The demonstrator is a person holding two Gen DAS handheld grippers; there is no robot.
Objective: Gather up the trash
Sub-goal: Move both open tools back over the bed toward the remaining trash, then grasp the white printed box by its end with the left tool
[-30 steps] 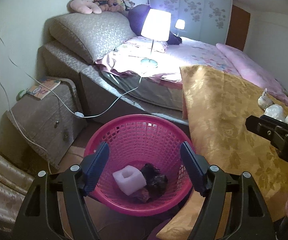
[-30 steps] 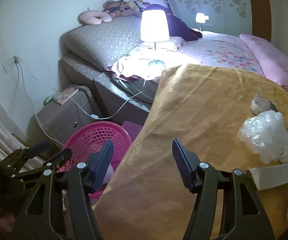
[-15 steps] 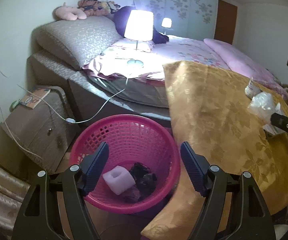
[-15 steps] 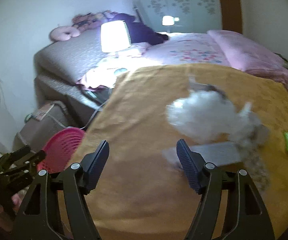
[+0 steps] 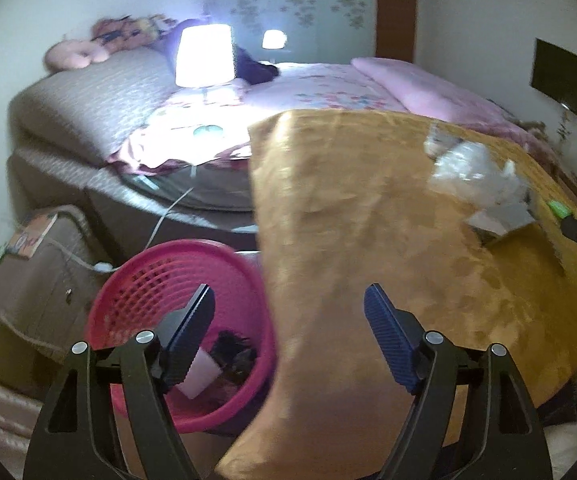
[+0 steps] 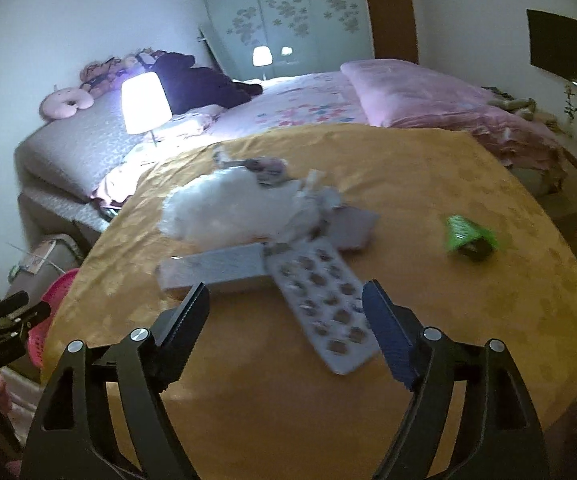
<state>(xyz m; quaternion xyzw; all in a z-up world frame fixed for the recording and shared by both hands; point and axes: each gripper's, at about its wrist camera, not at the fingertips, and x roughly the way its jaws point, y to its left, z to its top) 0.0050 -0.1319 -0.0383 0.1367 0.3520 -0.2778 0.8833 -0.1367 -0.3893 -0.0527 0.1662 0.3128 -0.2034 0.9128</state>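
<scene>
The right hand-held gripper (image 6: 286, 312) is opening wide, nothing pinched, just above the flat pill sheet (image 6: 322, 306) on the yellow worktop (image 6: 468, 304). It looks light, thin and bendy, so grab its edge. The left hand-held gripper (image 5: 288, 316) is opening too, empty, near the pink basket (image 5: 128, 280)

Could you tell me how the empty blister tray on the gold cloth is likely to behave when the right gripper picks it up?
The blister tray looks thin and flat, so probably light and somewhat bendy. Its upper end lies over the grey box, so lifting it may nudge that. Pinched at one edge, it could sag or twist.
</scene>
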